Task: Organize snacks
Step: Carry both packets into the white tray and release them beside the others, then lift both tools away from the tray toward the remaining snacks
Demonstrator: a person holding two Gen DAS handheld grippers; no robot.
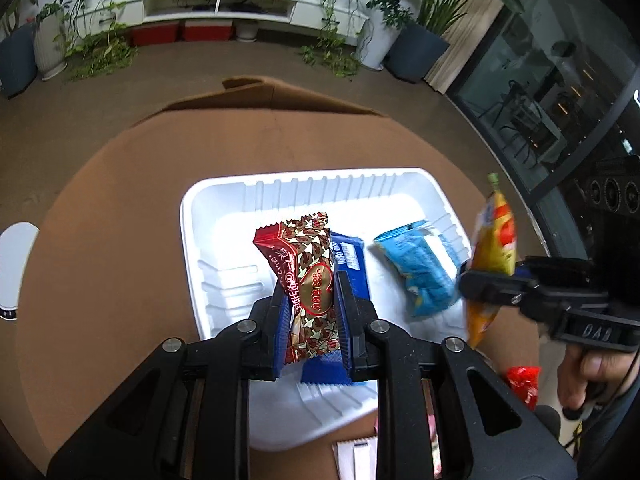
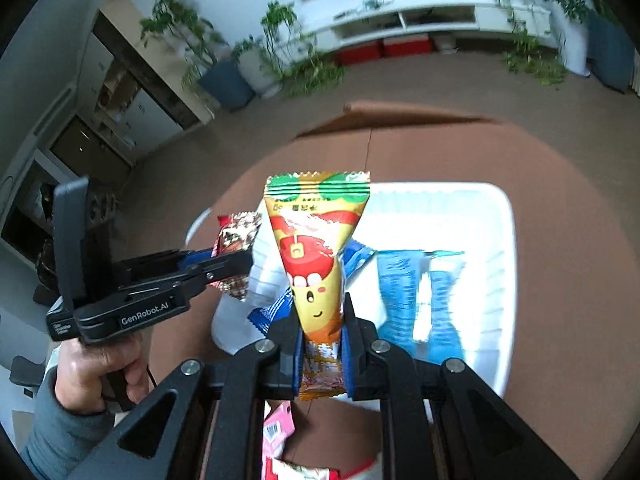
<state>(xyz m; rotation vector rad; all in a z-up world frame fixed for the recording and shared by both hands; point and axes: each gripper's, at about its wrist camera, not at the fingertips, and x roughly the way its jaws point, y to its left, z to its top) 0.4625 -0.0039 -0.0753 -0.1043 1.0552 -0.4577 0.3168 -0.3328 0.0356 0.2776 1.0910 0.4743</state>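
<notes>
A: The red-and-gold patterned snack (image 1: pixel 308 280) stands upright, pinched across its lower middle by the left gripper (image 1: pixel 310 320), above the near part of the white tray (image 1: pixel 192 216). The yellow snack packet (image 2: pixel 316 256) is clamped the same way in the right gripper (image 2: pixel 322 344), held up over the tray's near edge.

B: How do you reckon they handle?

A: Light, I judge, and soft: crinkly foil wrappers that slip and crush easily. The middle of the packet seems the sensible hold, where the filling gives the pads something to bite. The sealed ends would likely just fold.

B: And the tray?

A: A ribbed white foam or plastic dish on the brown table (image 1: pixel 100 220). Inside lie a dark blue packet (image 1: pixel 352 260), partly behind the held snack, and a light blue packet (image 1: pixel 420 268) toward the right wall. The far half is bare.

B: Anything outside it?

A: A red wrapper (image 1: pixel 522 384) and a pink-and-white packet (image 2: pixel 278 424) lie on the table near the tray's front edge, apparently unsorted.
</notes>
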